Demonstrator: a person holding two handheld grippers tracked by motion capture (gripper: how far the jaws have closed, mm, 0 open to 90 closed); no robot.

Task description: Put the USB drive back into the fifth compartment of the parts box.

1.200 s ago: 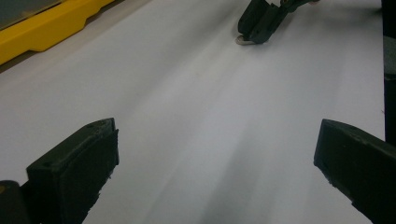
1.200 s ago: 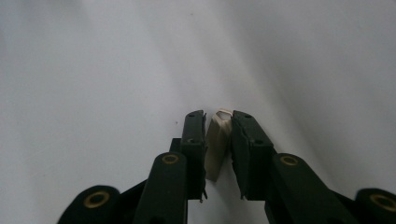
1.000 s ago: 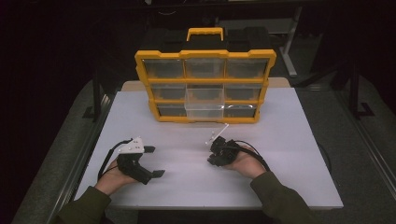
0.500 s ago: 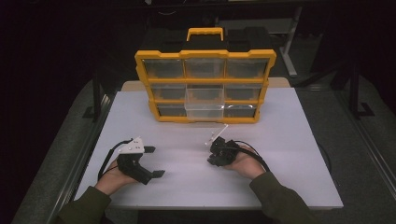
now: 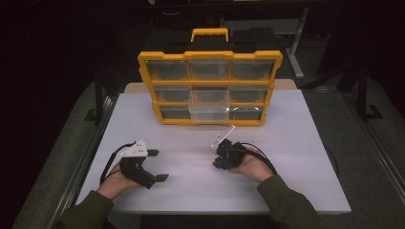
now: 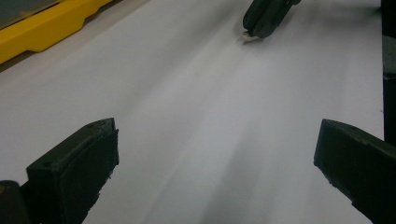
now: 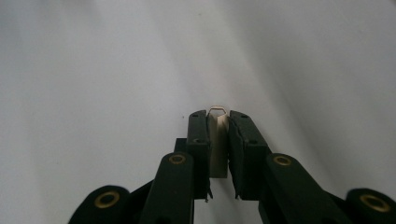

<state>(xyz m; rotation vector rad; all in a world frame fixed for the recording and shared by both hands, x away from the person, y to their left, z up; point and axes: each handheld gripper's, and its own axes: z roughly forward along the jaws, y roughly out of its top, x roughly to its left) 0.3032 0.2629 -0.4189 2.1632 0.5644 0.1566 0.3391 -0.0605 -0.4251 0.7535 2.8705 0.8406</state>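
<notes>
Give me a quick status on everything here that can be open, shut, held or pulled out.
Left claw: open, jaws wide apart, nothing between them, low over the table.
Right claw: shut on a small pale flat piece.
Yellow organizer: standing upright at the table's far side.
Bottom middle drawer: pulled partly out.
Other drawers: appear pushed in.

Yellow organizer (image 5: 210,55), white table (image 5: 305,143), black claws, cream piece (image 7: 218,140)

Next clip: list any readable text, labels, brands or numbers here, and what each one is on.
None can be read. The yellow-framed plastic drawer organizer carries no legible label, nor does the white table. The left hand-held gripper and the right hand-held gripper, shut on a small pale flat piece, bear no visible markings.
</notes>
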